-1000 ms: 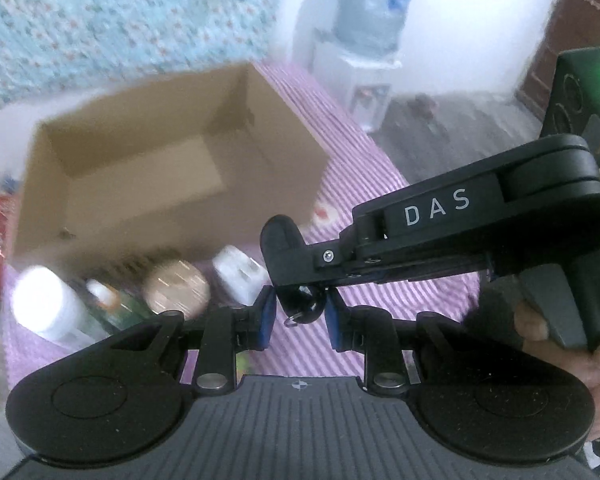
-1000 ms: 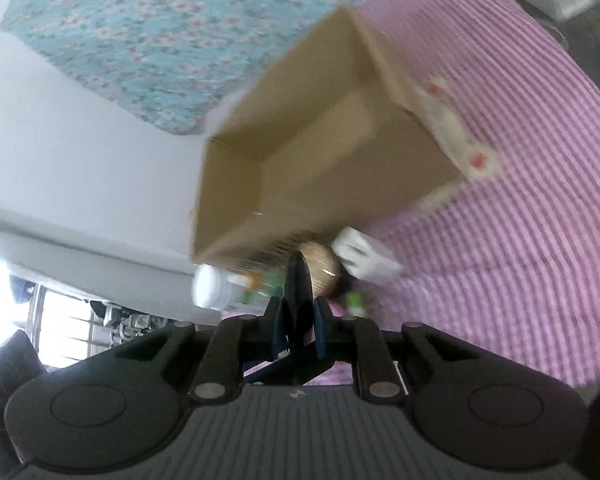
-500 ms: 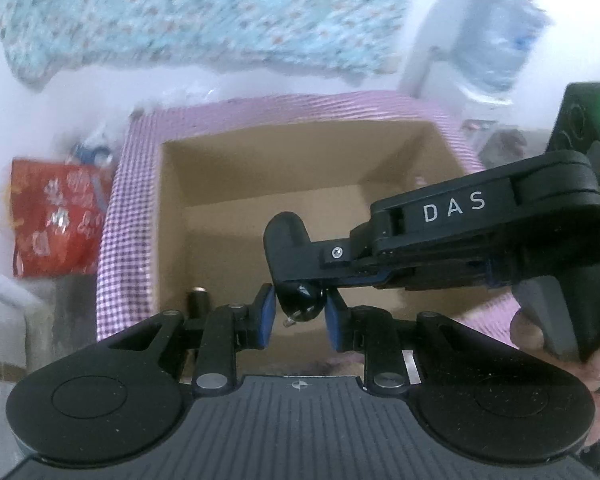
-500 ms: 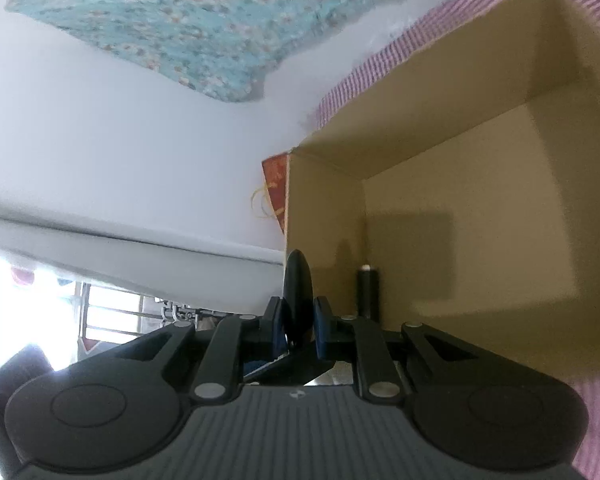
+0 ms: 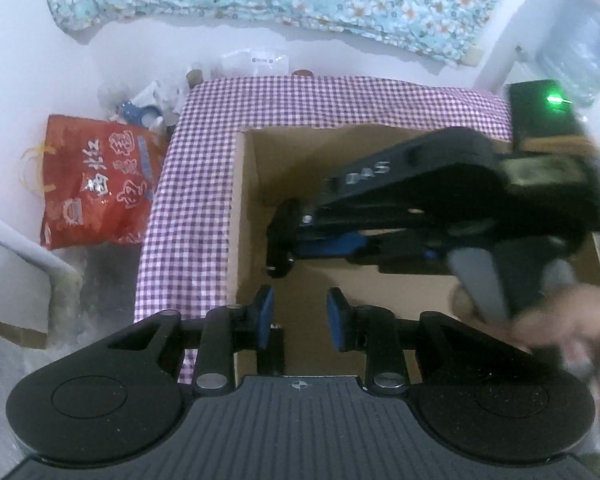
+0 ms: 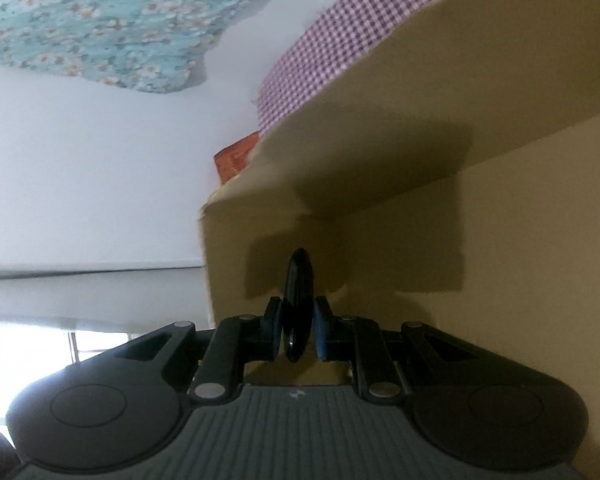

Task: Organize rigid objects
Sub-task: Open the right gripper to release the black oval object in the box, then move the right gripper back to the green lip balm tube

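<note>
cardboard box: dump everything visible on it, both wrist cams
The cardboard box is plain brown corrugated card, open at the top, its walls upright and its inside bare where visible. It sits on the purple checked tablecloth. The right gripper, shut on a flat black object, reaches inside near a corner and casts shadows on the wall. The left gripper, jaws opening and nothing between them, hangs above the near edge.
</note>
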The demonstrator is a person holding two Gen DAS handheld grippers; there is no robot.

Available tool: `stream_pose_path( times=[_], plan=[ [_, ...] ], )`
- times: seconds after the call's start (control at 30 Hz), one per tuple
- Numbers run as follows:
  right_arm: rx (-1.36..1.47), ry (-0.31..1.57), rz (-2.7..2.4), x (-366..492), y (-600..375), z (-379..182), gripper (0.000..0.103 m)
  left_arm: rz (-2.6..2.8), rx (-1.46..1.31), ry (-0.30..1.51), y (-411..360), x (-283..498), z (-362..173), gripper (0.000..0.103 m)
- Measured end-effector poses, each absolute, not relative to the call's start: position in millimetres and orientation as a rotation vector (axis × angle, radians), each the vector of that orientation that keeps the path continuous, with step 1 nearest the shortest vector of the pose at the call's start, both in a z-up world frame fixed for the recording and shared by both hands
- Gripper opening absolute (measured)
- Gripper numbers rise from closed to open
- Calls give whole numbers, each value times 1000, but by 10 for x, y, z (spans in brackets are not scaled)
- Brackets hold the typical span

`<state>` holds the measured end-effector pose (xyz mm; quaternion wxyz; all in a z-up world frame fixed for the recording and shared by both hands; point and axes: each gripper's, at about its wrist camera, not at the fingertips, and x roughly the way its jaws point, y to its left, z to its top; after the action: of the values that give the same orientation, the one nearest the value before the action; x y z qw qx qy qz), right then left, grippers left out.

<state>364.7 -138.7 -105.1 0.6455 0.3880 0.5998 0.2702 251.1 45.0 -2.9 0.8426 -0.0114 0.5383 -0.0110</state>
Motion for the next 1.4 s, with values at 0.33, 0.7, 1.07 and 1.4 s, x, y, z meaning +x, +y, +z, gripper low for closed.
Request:
stream_pose_path(
  times=[0.33, 0.7, 1.07, 1.4],
  plan=[
    [833, 1381, 590, 3523, -1505, -988, 37, -68, -30, 1093, 359, 2324, 172, 28],
    [823, 1189, 707, 2717, -2296, 9, 38, -175, -42, 990, 146, 1606, 607, 30],
    [829, 1055, 594, 1481, -3055, -34, 38, -309, -23, 1049, -160, 900, 162, 31],
    [771, 1227, 479, 1099, -2784, -797, 32, -415, 47, 1138, -448, 591, -443, 31]
  ],
)
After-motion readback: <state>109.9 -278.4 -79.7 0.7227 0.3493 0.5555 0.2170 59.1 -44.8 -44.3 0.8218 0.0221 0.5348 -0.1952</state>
